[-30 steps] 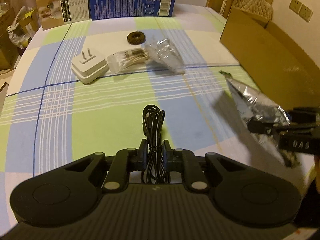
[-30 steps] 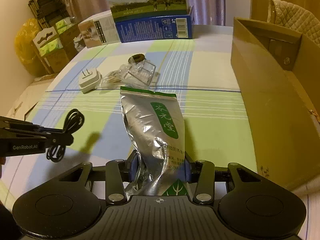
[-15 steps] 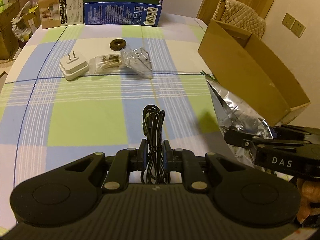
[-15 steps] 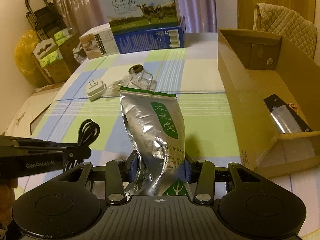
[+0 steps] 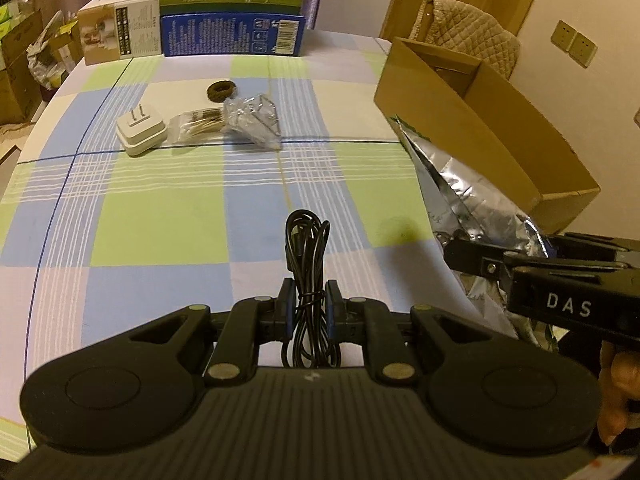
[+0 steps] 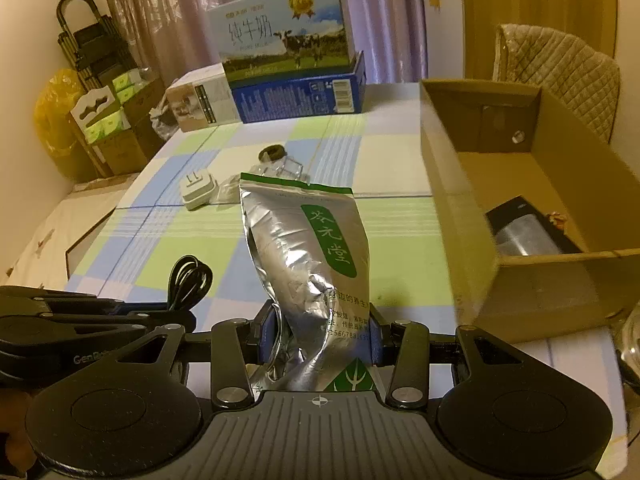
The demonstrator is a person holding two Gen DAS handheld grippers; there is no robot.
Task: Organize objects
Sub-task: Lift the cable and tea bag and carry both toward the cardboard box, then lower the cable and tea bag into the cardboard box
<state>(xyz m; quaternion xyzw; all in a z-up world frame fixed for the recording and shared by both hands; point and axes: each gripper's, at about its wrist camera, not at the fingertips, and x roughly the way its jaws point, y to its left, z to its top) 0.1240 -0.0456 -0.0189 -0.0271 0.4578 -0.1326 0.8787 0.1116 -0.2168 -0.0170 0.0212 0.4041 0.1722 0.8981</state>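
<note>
My left gripper (image 5: pixel 307 300) is shut on a coiled black cable (image 5: pixel 306 248) and holds it above the checked tablecloth. My right gripper (image 6: pixel 316 320) is shut on a silver foil pouch (image 6: pixel 308 240) with a green label, held upright. The pouch also shows at the right in the left wrist view (image 5: pixel 468 196), next to the right gripper (image 5: pixel 476 258). An open cardboard box (image 6: pixel 520 280) stands at the right; a dark packet (image 6: pixel 524 232) lies inside it. The left gripper and cable show at the left in the right wrist view (image 6: pixel 188 276).
On the table farther back lie a white plug adapter (image 5: pixel 140 132), a bag of cotton swabs (image 5: pixel 198 126), a clear plastic wrapper (image 5: pixel 254 120) and a dark ring (image 5: pixel 221 91). A milk carton box (image 6: pixel 288 48) and a small box (image 6: pixel 200 104) stand at the far edge. A chair (image 6: pixel 560 72) stands behind the box.
Both grippers have risen and drawn back with their loads. The cardboard box interior and the packet in it have come into the right wrist view.
</note>
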